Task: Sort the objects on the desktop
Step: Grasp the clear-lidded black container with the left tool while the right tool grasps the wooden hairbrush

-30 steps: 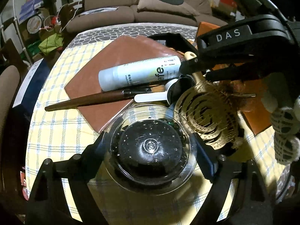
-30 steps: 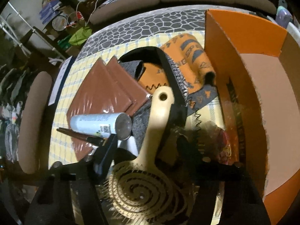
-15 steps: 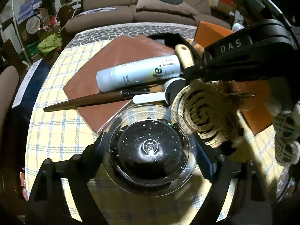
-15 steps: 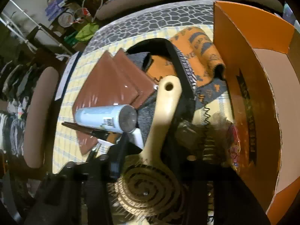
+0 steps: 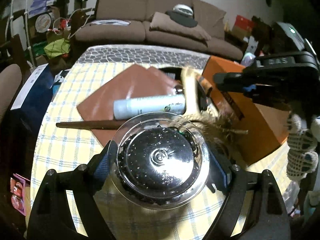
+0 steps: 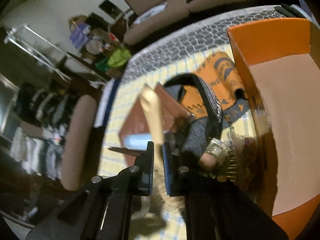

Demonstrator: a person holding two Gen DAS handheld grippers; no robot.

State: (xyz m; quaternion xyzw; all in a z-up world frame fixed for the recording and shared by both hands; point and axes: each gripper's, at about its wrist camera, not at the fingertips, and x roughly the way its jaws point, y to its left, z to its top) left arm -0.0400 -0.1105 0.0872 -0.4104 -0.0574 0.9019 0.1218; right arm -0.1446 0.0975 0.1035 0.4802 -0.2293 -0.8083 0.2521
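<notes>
Brown sofa cushions and cluttered shelves back a worktop spread with a yellow-and-blue checked cloth and edged in grey pebble print. Over it, the left gripper holds a round, clear plastic lidded container of dark contents between widely spread jaws. The right gripper is clamped tight on the cream handle of a spiral-backed hairbrush, which shows blurred. On the cloth lie a glossy reddish-brown folder, a pale cylindrical tube and a slim dark wooden brush handle. An open orange cardboard box sits beside a grey pouch and orange patterned fabric.
</notes>
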